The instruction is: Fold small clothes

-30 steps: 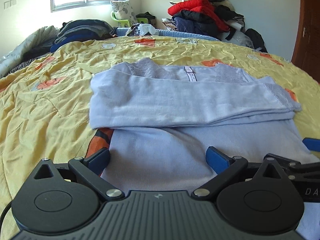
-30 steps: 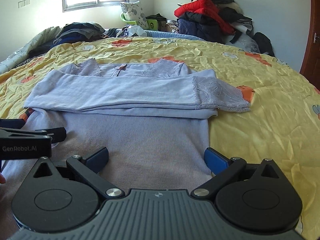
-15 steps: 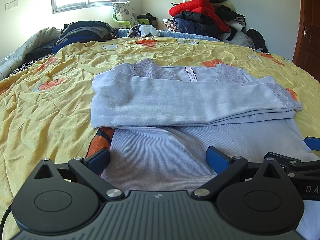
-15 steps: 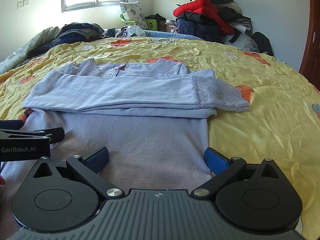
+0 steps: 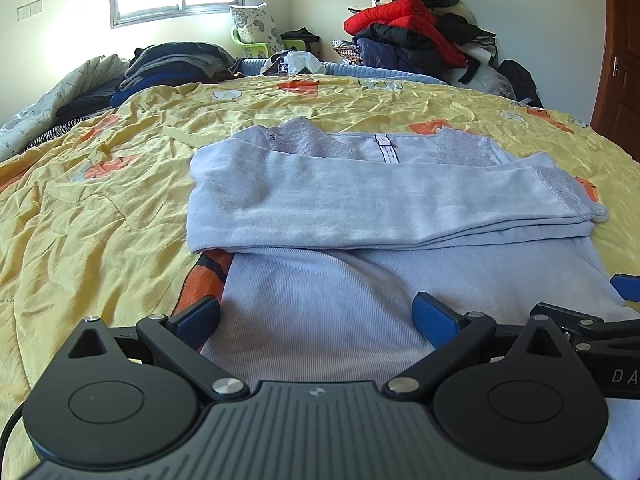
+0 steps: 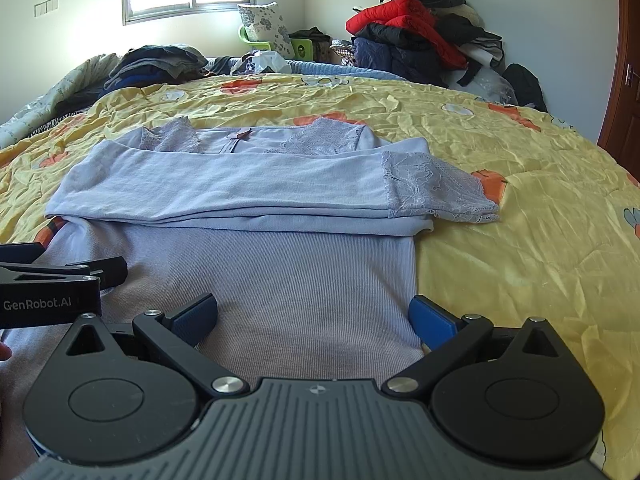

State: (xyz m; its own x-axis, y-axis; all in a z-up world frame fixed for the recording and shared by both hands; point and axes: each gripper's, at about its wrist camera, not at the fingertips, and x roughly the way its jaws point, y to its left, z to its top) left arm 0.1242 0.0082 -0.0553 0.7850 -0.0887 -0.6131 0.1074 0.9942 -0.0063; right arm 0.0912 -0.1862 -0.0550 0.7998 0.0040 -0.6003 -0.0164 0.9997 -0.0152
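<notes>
Yellow bedspread point(image 6: 520, 240) carries lilac top point(image 5: 340, 280), spread flat at 12 o'clock, both sleeves crossed over the chest. Left tool point(image 5: 316, 316) and right tool point(image 6: 312, 312) gape empty over hem corners, probably staging the bottom-up fold.

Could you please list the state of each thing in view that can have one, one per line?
Lavender top: lying flat on the bed, partly folded.
Sleeves: folded across the chest, lace cuff overhanging its side.
Left gripper: open, over the hem, holding nothing.
Right gripper: open, over the hem, holding nothing.
Yellow bedspread: spread out, wrinkled.
Door: only its edge shows; cannot tell.
</notes>
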